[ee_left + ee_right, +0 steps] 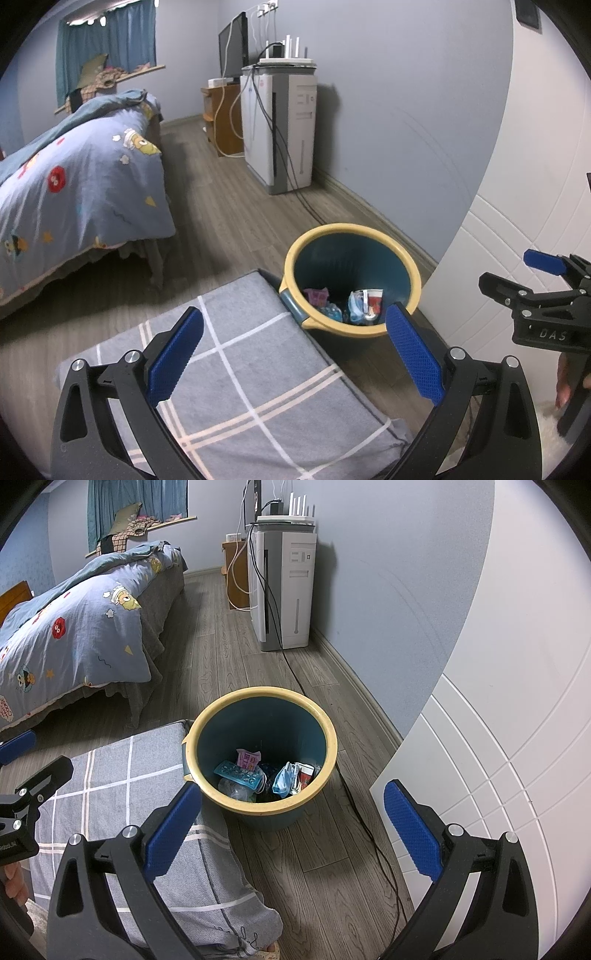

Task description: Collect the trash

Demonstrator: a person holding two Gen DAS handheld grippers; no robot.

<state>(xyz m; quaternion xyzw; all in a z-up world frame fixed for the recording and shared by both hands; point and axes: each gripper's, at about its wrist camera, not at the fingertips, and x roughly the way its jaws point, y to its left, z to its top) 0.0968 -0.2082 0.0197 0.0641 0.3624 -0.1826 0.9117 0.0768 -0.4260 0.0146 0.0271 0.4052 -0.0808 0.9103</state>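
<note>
A blue trash bin with a yellow rim stands on the wooden floor. Inside lie several pieces of trash: a pink wrapper, a blue blister pack, a blue face mask and a clear bag. My left gripper is open above a grey checked cushion, just left of the bin, with nothing between its fingers. My right gripper is open over the bin's near edge, also holding nothing. Each gripper shows at the edge of the other's view.
A bed with a blue cartoon quilt fills the left. A white appliance stands against the grey wall, with a black cable running along the floor past the bin. A white panelled door is on the right.
</note>
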